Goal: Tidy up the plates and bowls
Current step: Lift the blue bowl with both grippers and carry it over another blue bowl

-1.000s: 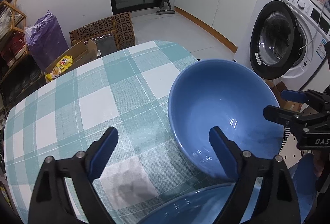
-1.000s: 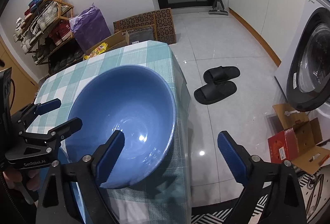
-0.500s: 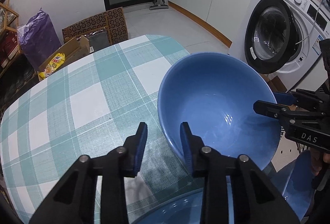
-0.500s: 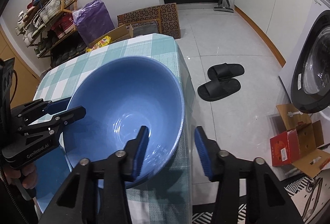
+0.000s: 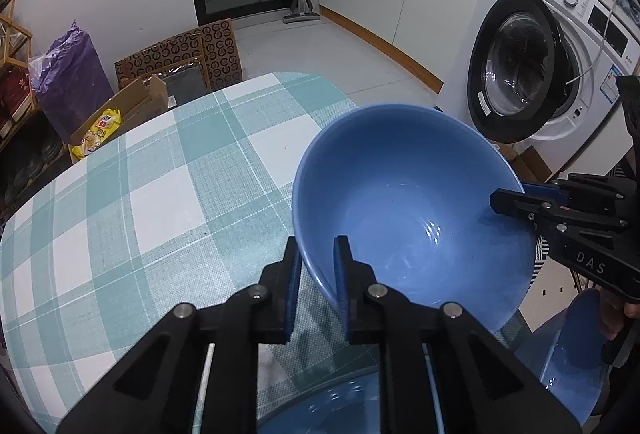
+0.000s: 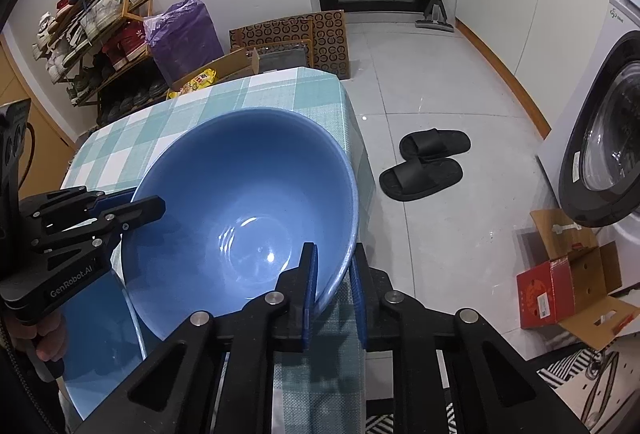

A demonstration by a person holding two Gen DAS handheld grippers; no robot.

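Bowl (image 5: 404,218) — large, blue and glossy — sits near the right edge of the checked table (image 5: 160,194), and every place below is given relative to it.

From my left wrist camera: my left gripper (image 5: 316,274) is clamped on the bowl's near-left rim, one pad inside the wall and one outside. Across the bowl, my right gripper (image 5: 516,200) bites the far-right rim, a hand partly visible behind it. A second blue dish (image 5: 332,406) lies just below the bowl, at the bottom of the view. A washing machine (image 5: 532,74) stands well beyond the bowl's right side.

From my right wrist camera: my right gripper (image 6: 332,274) is closed on the bowl's (image 6: 240,214) near-right rim. My left gripper (image 6: 136,204) grips the opposite rim. A flat blue plate (image 6: 100,338) lies just beside the bowl, low on its left. Black slippers (image 6: 424,164) rest on the floor, well to the bowl's right.

What could go wrong, as I judge it: the glaze looks slick and each grip covers only a thin strip of rim, so lifting unevenly could let the bowl tip or slide out — and it sits close to the table's edge, above hard tile.

Compared with a second ago, both pairs of jaws, then spread wide around the rim, have now closed onto it; the bowl appears not to have moved.
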